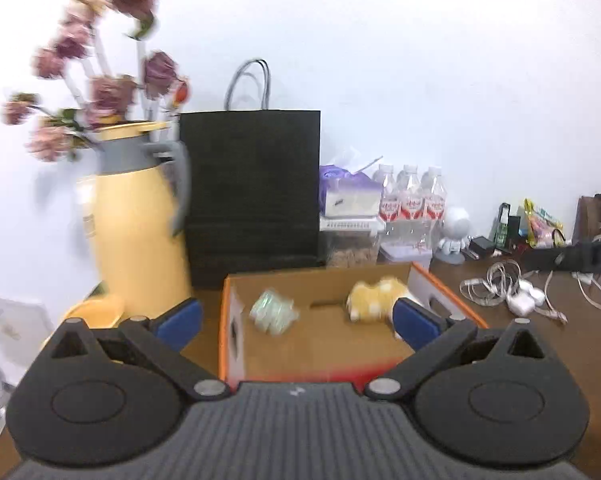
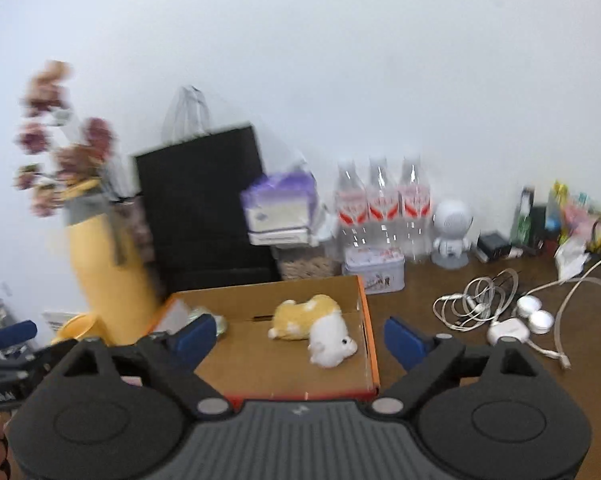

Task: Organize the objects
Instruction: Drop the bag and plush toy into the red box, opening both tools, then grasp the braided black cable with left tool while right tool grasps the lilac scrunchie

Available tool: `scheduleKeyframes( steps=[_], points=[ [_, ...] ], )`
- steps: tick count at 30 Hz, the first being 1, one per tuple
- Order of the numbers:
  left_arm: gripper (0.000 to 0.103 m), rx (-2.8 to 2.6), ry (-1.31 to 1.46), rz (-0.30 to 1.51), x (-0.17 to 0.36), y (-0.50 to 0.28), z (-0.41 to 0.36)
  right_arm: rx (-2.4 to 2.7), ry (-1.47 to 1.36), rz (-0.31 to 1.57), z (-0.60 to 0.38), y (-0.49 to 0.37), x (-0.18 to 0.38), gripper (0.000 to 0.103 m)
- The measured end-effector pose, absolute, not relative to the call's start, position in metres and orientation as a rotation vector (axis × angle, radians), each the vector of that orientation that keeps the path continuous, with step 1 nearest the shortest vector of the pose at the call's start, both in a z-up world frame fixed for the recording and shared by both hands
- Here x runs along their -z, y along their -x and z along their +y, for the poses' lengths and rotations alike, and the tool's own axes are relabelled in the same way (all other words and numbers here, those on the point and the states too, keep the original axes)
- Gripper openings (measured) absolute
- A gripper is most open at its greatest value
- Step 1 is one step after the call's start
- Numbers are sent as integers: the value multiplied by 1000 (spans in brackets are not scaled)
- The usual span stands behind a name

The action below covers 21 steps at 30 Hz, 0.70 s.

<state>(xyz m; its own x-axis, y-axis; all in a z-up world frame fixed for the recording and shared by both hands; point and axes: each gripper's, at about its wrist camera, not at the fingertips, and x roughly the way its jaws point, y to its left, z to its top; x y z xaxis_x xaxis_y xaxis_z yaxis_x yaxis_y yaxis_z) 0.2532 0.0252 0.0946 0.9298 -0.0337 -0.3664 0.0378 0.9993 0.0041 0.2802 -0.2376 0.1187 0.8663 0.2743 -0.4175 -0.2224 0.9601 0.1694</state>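
Note:
An open cardboard box (image 1: 444, 285) with an orange rim lies on the brown table, just ahead of both grippers. Inside it lies a yellow and white plush toy (image 2: 312, 320) on its side, toward the right wall (image 1: 374, 296). A small pale green, blurred object (image 1: 274, 312) lies in the box's left half; in the right wrist view a blue finger partly covers it. My left gripper (image 1: 296, 322) is open, with nothing between its fingers. My right gripper (image 2: 300, 336) is open too, its fingers apart over the box's near edge (image 2: 370, 340) and holding nothing.
A yellow thermos jug (image 1: 136, 240) holding dried flowers and a black paper bag (image 1: 252, 192) stand behind the box. Water bottles (image 2: 380, 208), a tin (image 2: 374, 268), a white figurine (image 2: 450, 232) and tangled white cables (image 2: 476, 304) are to the right. A yellow bowl (image 1: 96, 310) sits at the left.

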Motion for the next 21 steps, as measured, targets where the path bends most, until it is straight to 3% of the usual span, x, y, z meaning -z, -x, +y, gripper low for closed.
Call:
scheduleKeyframes(
  steps=[6,11,17,21],
  points=[
    [103,91,18,397,-64,-121,11,-308,30,373,-234,-139,-84,102],
    [103,99,-25,479,-33,-43,1,-281,-63,506,-236,-60,-21,103],
    [103,118,-80,517,-17,-23,-15,-288,-170,613,-238,-36,13,103],
    [103,114,-64,499,-16,-28,-17,-267,-119,560,-233,-29,9,103]
  ],
)
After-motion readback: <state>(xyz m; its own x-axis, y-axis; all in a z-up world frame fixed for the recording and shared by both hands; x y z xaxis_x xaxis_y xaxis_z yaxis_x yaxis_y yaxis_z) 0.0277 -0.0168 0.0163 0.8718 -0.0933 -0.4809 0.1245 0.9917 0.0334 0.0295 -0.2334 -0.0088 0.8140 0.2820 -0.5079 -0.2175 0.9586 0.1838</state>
